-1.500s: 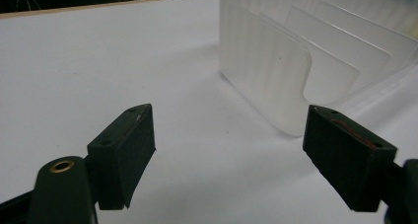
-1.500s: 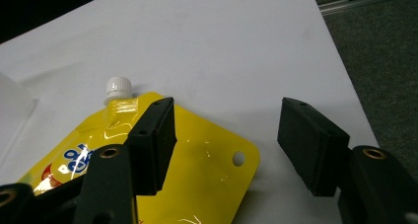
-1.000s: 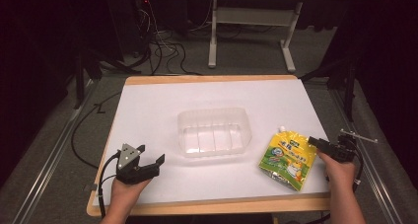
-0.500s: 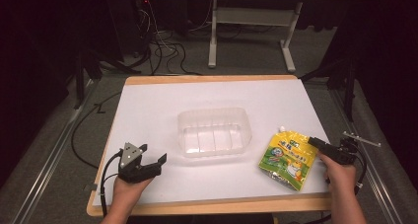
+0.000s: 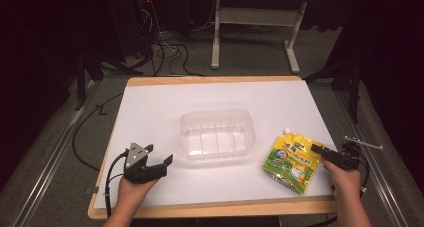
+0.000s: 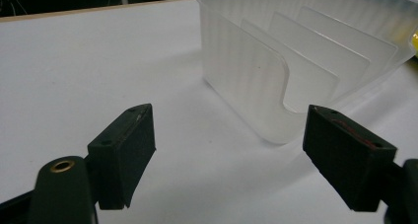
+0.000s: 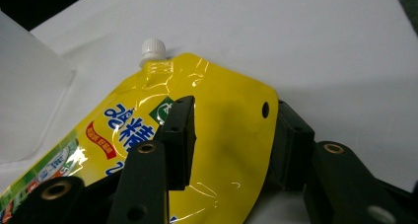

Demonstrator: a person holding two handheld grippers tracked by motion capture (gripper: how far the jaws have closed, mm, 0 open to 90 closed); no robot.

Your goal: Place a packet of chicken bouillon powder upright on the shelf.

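A yellow spouted drink pouch [image 5: 292,159] with a white cap lies flat on the white table top [image 5: 150,107], at the front right. My right gripper [image 5: 315,148] reaches in from the right over its edge. In the right gripper view my right gripper [image 7: 234,130] has one jaw over the pouch [image 7: 226,100] and one behind its rim. The jaws stand apart with the pouch's corner between them, and they have just been opening. Near the front left corner, my left gripper [image 5: 162,164] rests in a hand, open and holding nothing [image 6: 229,140].
A clear plastic container [image 5: 217,114] with inner dividers stands mid-table between the two grippers, close ahead of the left jaws [image 6: 246,61]. Bare white surface lies left of and behind it. Cables and a desk frame are on the floor beyond the table.
The right gripper has shifted slightly at the pouch's right edge. The pouch, the container and the left gripper stay where they were.
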